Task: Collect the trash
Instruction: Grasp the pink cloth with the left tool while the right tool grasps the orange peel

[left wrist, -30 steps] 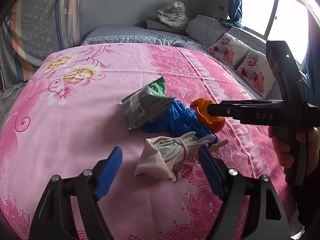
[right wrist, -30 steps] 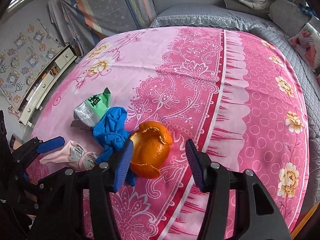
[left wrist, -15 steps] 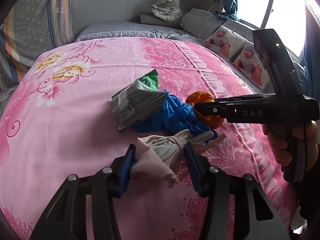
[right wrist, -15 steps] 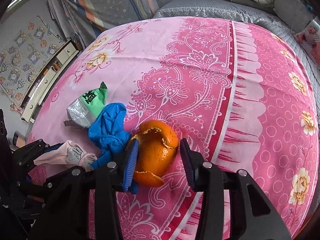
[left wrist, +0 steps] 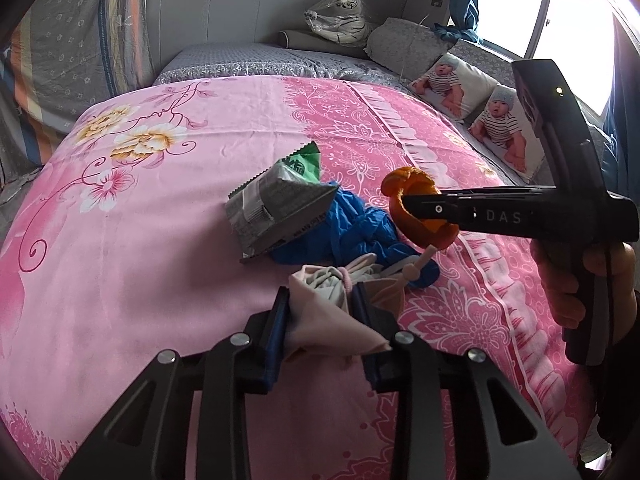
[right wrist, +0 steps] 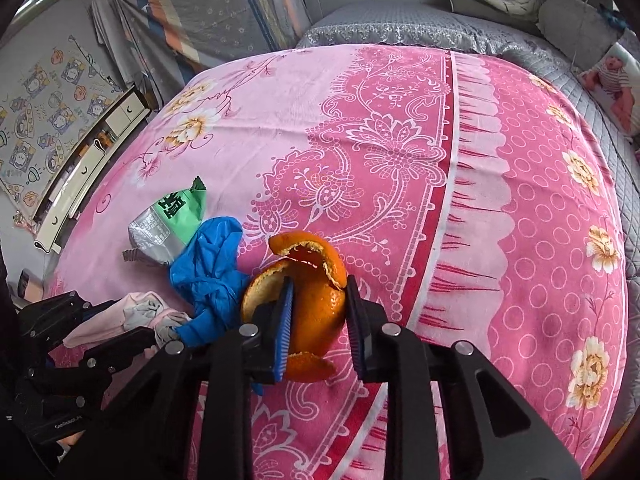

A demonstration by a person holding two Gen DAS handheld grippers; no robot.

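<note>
My left hand-held gripper point(left wrist: 322, 312) has just closed on the pink-and-grey crumpled cloth point(left wrist: 332, 308); my right hand-held gripper point(right wrist: 320, 316), marked "DAS", has just closed on the orange peel point(right wrist: 316, 304). Both lie on the pink bed point(right wrist: 400, 160), beside a blue glove point(right wrist: 208, 268) and a green-and-silver wrapper point(right wrist: 168, 224).

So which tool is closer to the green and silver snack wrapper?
Left. The left tool grips pale crumpled cloth just in front of the wrapper; the right tool squeezes orange peel beyond the blue glove.
</note>
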